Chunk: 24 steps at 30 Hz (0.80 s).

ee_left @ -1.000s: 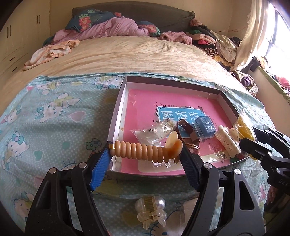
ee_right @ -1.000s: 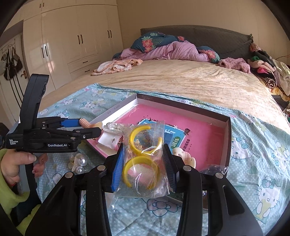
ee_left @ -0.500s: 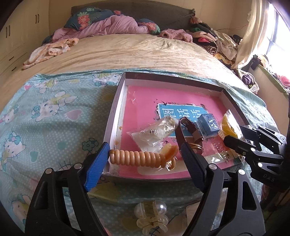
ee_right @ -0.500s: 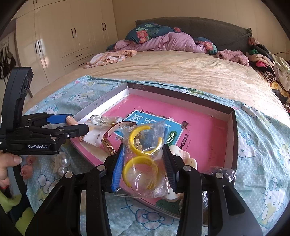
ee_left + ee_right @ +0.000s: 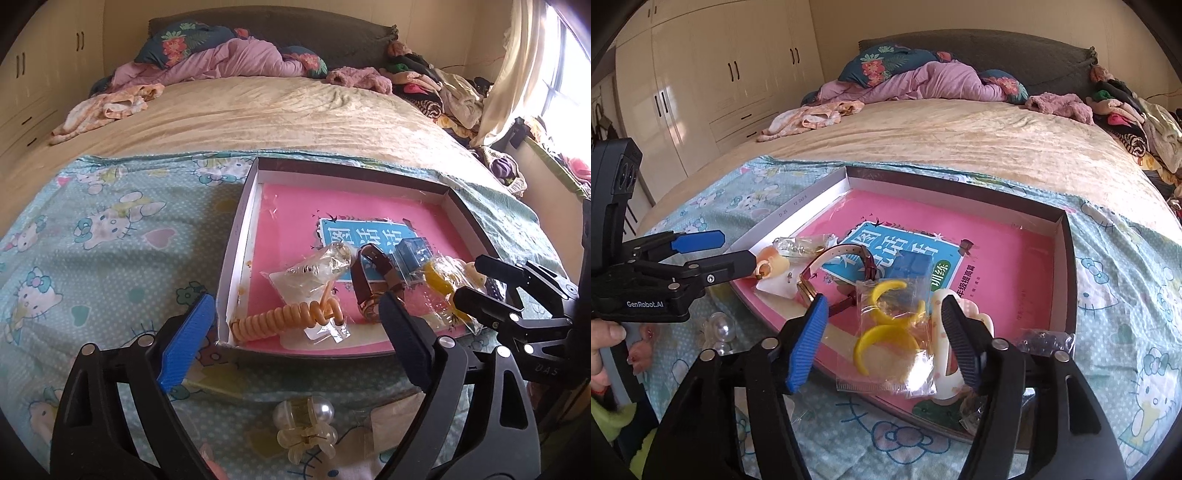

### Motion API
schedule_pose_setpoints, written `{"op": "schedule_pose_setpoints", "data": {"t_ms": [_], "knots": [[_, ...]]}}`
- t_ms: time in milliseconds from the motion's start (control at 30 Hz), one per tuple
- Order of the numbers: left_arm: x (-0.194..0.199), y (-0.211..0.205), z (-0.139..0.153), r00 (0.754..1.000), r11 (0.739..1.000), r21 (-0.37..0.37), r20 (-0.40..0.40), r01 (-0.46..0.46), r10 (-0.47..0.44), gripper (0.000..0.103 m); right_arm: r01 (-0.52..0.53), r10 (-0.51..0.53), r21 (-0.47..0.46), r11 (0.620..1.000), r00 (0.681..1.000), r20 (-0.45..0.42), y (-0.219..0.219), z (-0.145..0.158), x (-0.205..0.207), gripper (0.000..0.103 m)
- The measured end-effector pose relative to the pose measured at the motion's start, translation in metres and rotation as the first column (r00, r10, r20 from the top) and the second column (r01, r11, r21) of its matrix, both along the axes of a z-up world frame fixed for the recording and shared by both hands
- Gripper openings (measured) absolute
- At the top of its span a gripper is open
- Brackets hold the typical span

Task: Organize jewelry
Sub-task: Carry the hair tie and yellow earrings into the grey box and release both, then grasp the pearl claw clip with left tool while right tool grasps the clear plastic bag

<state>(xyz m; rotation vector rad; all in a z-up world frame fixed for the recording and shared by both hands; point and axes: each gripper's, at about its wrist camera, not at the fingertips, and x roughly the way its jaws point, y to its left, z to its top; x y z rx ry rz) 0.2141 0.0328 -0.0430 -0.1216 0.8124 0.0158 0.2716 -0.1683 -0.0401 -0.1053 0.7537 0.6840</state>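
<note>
bagged trinket (image 5: 314, 275) — contents unclear

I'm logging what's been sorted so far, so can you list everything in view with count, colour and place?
Box: one, dark rim, pink-lined, on the cartoon sheet.
Coiled hair tie: one, peach, box's near-left corner.
Watch: one, brown strap, gold case, middle of box.
Bag of yellow rings: one, clear, near edge of box.
Blue cube: one, on the blue label.
Clear bag: one, left of the watch; contents unclear.
White hair claw: one, right of the rings bag.
Pearl clip: one, translucent, on the sheet outside the box.
Left gripper: jaws open, empty.
Right gripper: jaws open around the rings bag, not gripping.
</note>
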Motion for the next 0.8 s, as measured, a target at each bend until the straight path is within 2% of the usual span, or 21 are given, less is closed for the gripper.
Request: {"op": "schedule_pose_setpoints", "data": {"t_ms": [167,267,467,800], "knots": [[-0.008,-0.001,0.007,1.000,1.000,0.012,0.015,-0.003,0.002,0.089,0.006,-0.007,0.034,0.999,1.000,0.018,-0.009,0.012,-0.015,0.082],[-0.015,-0.001,0.011,1.000,1.000,0.022,0.027,-0.009,0.008,0.092,0.006,-0.007,0.047,0.999,1.000,0.017,-0.013,0.017,-0.026,0.086],[-0.031,0.008,0.015,0.999,0.999,0.020,0.033,-0.037,0.036,0.093,-0.007,0.008,0.058,0.998,1.000,-0.019,-0.016,0.018,-0.046,0.090],[-0.053,0.038,-0.001,0.995,0.994,-0.050,-0.025,-0.099,0.098,0.093,-0.073,0.075,0.022,0.997,0.992,-0.102,0.006,-0.006,-0.078,0.090]]}}
